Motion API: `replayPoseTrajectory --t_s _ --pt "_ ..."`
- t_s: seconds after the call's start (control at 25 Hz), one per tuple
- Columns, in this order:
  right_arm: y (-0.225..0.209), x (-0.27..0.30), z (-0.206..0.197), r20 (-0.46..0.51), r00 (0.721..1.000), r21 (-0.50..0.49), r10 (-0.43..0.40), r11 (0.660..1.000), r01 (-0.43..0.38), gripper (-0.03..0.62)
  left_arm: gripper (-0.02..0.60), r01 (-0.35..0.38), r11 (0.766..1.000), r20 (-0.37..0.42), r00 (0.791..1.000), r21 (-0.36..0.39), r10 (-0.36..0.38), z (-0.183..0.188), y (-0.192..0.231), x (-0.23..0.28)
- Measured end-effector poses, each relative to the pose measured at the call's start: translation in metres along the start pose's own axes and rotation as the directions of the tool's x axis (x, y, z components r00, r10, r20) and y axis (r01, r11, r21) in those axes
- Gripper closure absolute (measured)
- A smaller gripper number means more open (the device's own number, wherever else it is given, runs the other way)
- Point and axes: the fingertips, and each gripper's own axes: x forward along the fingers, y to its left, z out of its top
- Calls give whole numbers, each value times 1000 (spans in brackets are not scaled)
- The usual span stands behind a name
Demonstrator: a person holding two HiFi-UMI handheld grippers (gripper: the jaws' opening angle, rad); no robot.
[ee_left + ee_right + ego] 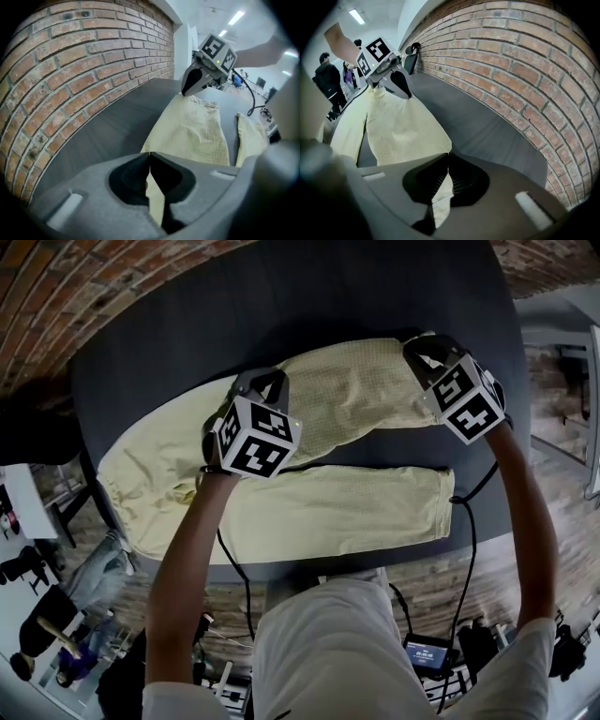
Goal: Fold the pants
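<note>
Pale yellow pants (328,512) lie spread on a dark table (375,287), waist to the left and both legs running right. My left gripper (262,382) is shut on the far edge of the far leg near the thigh; yellow cloth shows pinched between its jaws (149,154). My right gripper (424,349) is shut on the same leg's far edge near the hem, with a strip of cloth hanging between its jaws (446,155). The far leg (192,131) stretches between the two grippers. Each gripper shows in the other's view: the right gripper (193,80) and the left gripper (399,82).
A brick wall (525,61) runs along the table's far side. The table's near edge (394,559) is close to the person's body. Black cables (469,549) hang from both grippers. People (328,79) stand beyond the table's left end. A small screen device (428,652) lies on the floor.
</note>
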Motion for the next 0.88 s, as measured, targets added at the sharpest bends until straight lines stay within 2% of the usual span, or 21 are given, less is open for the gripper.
replayPoseTrajectory --t_s 0.4,0.88 --pt "44 -59 10 69 992 55 -109 993 105 582 571 3 1000 47 999 -19 -2 -13 -26 -54" --pt "110 -126 5 98 965 144 -243 963 228 582 572 13 1000 113 993 -12 -11 -39 -73 -128"
